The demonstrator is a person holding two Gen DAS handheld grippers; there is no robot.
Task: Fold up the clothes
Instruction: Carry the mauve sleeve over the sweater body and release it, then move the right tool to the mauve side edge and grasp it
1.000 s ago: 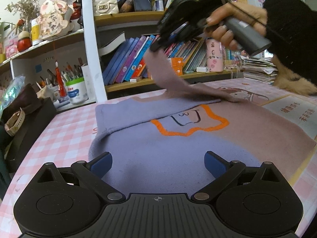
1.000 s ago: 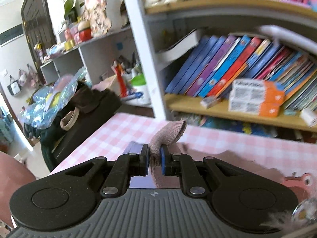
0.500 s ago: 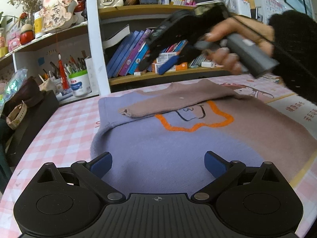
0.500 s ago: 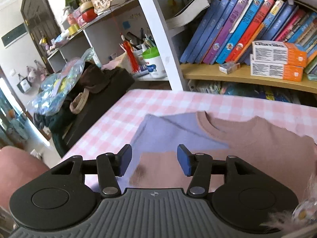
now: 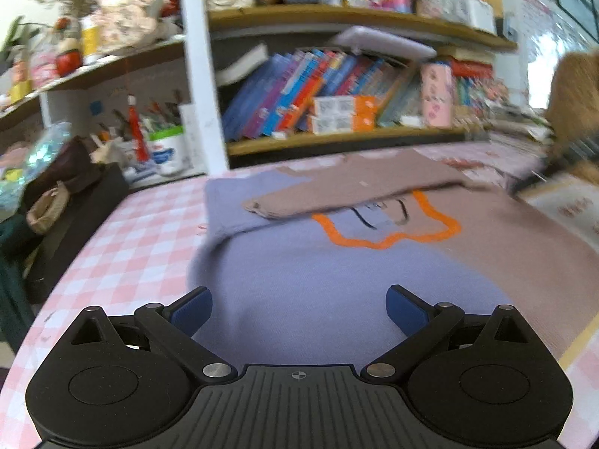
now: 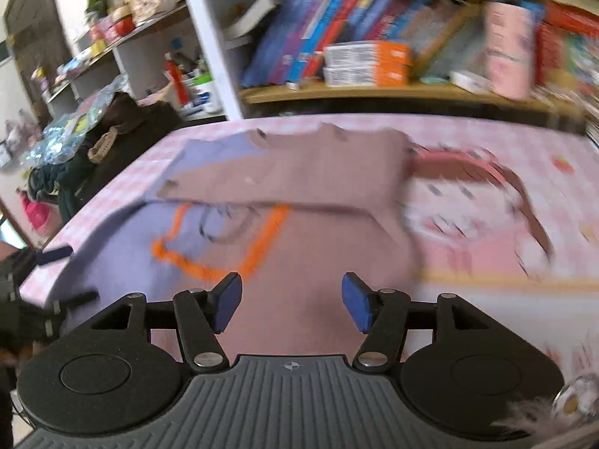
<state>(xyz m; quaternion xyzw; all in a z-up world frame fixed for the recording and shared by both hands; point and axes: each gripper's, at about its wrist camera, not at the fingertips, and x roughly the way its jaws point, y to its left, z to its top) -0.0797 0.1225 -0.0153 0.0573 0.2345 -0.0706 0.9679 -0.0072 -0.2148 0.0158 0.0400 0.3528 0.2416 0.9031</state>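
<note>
A sweater (image 5: 337,262), lilac on one half and dusty pink on the other, lies flat on the checked tablecloth (image 5: 123,247) just ahead of both tools. The left gripper (image 5: 298,310) hovers low over the lilac half, its jaws wide apart and holding nothing. The right gripper (image 6: 291,301) hangs over the pink half, jaws likewise apart and empty. One pink sleeve (image 6: 284,177) lies folded across the chest, beyond both tools, its cuff reaching the lilac side and partly covering the orange star outline (image 5: 389,228); laid this way, it narrows the garment toward a rectangle. Whether the lilac sleeve is also folded in cannot be told: only a rumpled edge shows ahead and left of the left tool. The garment's nearest hem sits under the tools and out of view. Judged from this layout, the fold is partway along, with the body still at full length. Bookshelves (image 5: 337,86) stand beyond the table's far edge.
</note>
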